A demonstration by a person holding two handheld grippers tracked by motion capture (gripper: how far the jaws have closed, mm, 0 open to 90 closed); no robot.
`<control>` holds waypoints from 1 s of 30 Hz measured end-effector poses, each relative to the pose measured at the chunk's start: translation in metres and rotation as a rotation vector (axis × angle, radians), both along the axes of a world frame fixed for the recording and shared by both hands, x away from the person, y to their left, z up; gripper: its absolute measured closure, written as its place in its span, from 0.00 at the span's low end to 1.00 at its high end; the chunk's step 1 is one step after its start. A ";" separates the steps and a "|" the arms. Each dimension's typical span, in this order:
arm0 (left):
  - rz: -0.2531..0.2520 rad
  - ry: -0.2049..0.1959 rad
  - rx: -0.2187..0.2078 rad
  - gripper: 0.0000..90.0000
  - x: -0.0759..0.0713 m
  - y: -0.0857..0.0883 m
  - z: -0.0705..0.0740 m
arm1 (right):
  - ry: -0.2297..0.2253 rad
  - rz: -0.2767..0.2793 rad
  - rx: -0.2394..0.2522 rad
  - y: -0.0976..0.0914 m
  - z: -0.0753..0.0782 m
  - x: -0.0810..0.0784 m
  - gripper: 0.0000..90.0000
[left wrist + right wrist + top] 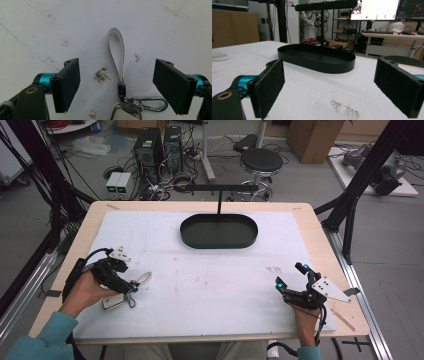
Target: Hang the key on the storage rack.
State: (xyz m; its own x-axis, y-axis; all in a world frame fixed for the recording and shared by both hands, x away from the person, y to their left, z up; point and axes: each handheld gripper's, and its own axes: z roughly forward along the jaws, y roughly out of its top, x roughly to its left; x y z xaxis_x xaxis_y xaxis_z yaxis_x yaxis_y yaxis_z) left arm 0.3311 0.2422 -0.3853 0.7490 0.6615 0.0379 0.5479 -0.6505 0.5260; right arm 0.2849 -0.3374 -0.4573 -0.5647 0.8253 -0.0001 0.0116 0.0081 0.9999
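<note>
Keyring by the left gripper, black tray far off.
High view: left gripper (134, 287) over keyring (131, 292); right gripper (289, 276) released above white tabletop (210, 275). Left gripper view: fingers (67, 83) spread, strap loop (117, 53) between. Right gripper view: fingers (268, 88) apart, oval tray (317, 58) ahead.

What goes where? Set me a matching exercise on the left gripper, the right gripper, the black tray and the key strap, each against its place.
Things:
1. left gripper
2. right gripper
3. black tray
4. key strap

Places:
A. far middle of the table, under a T-shaped stand
B. between open jaws, flat on the white mat
C. near right, open over bare mat
D. near left, over the keys

Pairs: 1-D, 2-C, 3-A, 4-B
</note>
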 end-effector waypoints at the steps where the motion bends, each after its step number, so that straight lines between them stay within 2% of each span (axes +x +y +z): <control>1: 0.007 0.010 0.012 0.27 0.001 -0.001 -0.001 | 0.000 0.000 0.000 0.000 0.000 0.000 0.10; 4: 0.003 0.029 0.018 0.28 0.003 -0.002 -0.002 | 0.000 -0.001 -0.001 0.000 0.000 0.000 0.10; 13: 0.000 0.097 0.082 0.35 0.007 -0.008 -0.009 | -0.002 0.000 -0.002 0.000 0.000 0.000 0.10; 15: -0.001 0.109 0.095 0.40 0.008 -0.010 -0.010 | -0.001 0.000 -0.002 0.000 0.000 0.000 0.10; 22: -0.007 0.131 0.154 0.48 0.010 -0.016 -0.014 | 0.002 0.000 -0.003 0.000 0.000 0.000 0.10; 26: -0.007 0.149 0.161 0.52 0.010 -0.019 -0.016 | 0.003 -0.001 -0.002 0.000 0.000 0.000 0.10; 28: -0.016 0.165 0.180 0.56 0.011 -0.019 -0.016 | 0.003 0.001 -0.001 0.000 0.000 0.000 0.10; 30: -0.009 0.164 0.177 0.57 0.011 -0.019 -0.017 | 0.002 0.001 0.000 0.000 0.000 0.000 0.10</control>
State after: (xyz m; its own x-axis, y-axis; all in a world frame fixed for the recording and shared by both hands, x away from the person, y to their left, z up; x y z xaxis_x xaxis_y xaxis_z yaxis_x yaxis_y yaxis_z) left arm 0.3419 0.2227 -0.4025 0.7605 0.6486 0.0300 0.6104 -0.7299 0.3077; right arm 0.2847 -0.3375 -0.4573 -0.5655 0.8247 0.0014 0.0139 0.0078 0.9999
